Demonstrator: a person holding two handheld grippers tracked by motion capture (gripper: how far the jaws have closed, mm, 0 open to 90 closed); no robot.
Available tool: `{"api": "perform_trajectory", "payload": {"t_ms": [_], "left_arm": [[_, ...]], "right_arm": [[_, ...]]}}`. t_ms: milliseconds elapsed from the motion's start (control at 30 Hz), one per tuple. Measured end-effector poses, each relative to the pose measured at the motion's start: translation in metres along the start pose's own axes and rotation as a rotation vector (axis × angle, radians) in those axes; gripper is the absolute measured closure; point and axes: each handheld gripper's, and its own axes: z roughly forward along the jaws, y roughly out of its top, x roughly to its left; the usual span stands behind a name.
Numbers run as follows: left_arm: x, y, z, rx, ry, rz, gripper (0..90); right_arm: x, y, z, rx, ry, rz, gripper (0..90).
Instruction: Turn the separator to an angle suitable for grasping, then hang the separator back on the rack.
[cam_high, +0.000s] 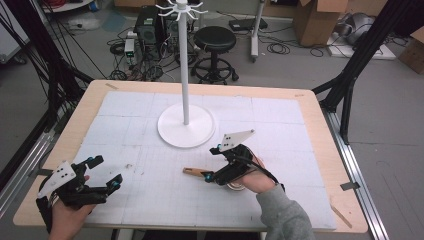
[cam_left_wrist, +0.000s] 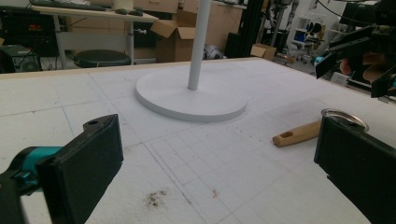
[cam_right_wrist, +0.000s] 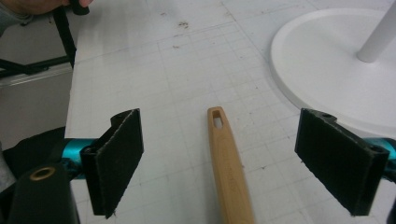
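A utensil with a light wooden handle (cam_high: 194, 172) and a round metal head (cam_high: 235, 186) lies flat on the white mat, front centre. My right gripper (cam_high: 212, 164) hovers over it, open, one jaw on each side of the handle (cam_right_wrist: 226, 163) without touching it. In the right gripper view the handle runs up the middle between the jaws, slotted end pointing away. My left gripper (cam_high: 107, 171) is open at the front left with nothing between its jaws. The left gripper view has the handle (cam_left_wrist: 296, 134) and metal head (cam_left_wrist: 344, 116) off to the right.
A white stand with a round base (cam_high: 186, 131) and a tall pole (cam_high: 184, 65) topped with hooks occupies the mat's middle, just beyond the utensil. The wooden table edge (cam_high: 320, 130) frames the mat. A stool (cam_high: 215, 40), cables and boxes stand on the floor behind.
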Motion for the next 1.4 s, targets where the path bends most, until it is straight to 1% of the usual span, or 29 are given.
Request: {"api": "perform_trajectory", "payload": {"t_ms": [33, 67, 100, 333, 367, 400, 433, 500, 633, 700, 800, 867, 900, 933, 1033, 1133, 1300, 1333, 1367, 1400], "left_arm": [[0.000, 0.000, 0.000, 0.001, -0.001, -0.001, 1.8], [0.000, 0.000, 0.000, 0.002, -0.001, -0.001, 1.8], [0.000, 0.000, 0.000, 0.001, 0.000, -0.002, 1.8], [0.000, 0.000, 0.001, 0.005, 0.000, -0.002, 1.8], [0.000, 0.000, 0.001, 0.007, 0.000, 0.000, 1.8], [-0.001, -0.001, 0.000, 0.008, -0.001, -0.001, 1.8], [-0.001, -0.001, 0.000, 0.007, -0.001, 0.000, 1.8], [-0.001, -0.001, -0.001, 0.006, 0.000, 0.000, 1.8], [0.000, 0.000, -0.002, 0.004, 0.005, 0.001, 1.8], [0.000, 0.000, -0.002, 0.005, 0.005, 0.001, 1.8], [-0.001, -0.001, -0.001, 0.010, 0.003, 0.004, 1.8], [-0.002, 0.000, 0.000, 0.010, -0.001, 0.004, 1.8], [-0.002, 0.000, 0.000, 0.008, -0.002, 0.003, 1.8], [-0.002, 0.000, 0.000, 0.008, -0.002, 0.003, 1.8], [-0.002, 0.000, 0.001, 0.010, -0.005, 0.004, 1.8], [-0.002, 0.000, 0.001, 0.011, -0.004, 0.004, 1.8], [-0.001, -0.001, 0.000, 0.011, -0.001, -0.001, 1.8], [-0.001, -0.001, 0.000, 0.012, -0.001, 0.000, 1.8], [-0.002, -0.001, 0.000, 0.011, -0.001, -0.001, 1.8], [-0.002, -0.001, 0.000, 0.010, -0.002, -0.002, 1.8]], "right_arm": [[-0.001, 0.000, -0.001, 0.001, -0.006, 0.002, 7.6], [-0.002, 0.000, -0.002, 0.005, -0.013, 0.007, 3.4], [-0.002, 0.000, -0.003, 0.012, -0.012, 0.015, 1.4], [-0.003, 0.000, -0.005, 0.039, -0.028, -0.008, 1.4], [-0.004, 0.001, -0.005, 0.043, -0.027, -0.018, 1.5], [-0.003, 0.001, -0.005, 0.062, -0.025, -0.035, 1.5], [-0.003, 0.001, -0.004, 0.069, -0.023, -0.041, 1.5], [-0.002, 0.002, -0.004, 0.083, -0.022, -0.038, 1.5], [-0.004, 0.001, -0.001, 0.101, -0.020, -0.056, 1.8], [-0.005, 0.001, 0.000, 0.107, -0.013, -0.056, 1.8], [-0.004, 0.001, 0.001, 0.115, -0.017, -0.065, 2.0], [-0.003, 0.000, 0.003, 0.127, -0.014, -0.077, 3.2], [-0.002, 0.000, 0.004, 0.139, -0.016, -0.077, 3.3], [-0.002, 0.000, 0.004, 0.139, -0.016, -0.077, 3.3], [-0.002, -0.001, 0.008, 0.171, -0.015, -0.100, 4.3], [-0.002, -0.002, 0.011, 0.188, -0.008, -0.098, 5.4], [-0.003, -0.004, 0.016, 0.238, -0.007, -0.107, 7.9], [-0.003, -0.004, 0.017, 0.246, -0.014, -0.111, 8.5], [-0.003, -0.004, 0.018, 0.261, -0.013, -0.110, 11.4], [-0.003, -0.004, 0.019, 0.276, -0.009, -0.120, 14.5]]}}
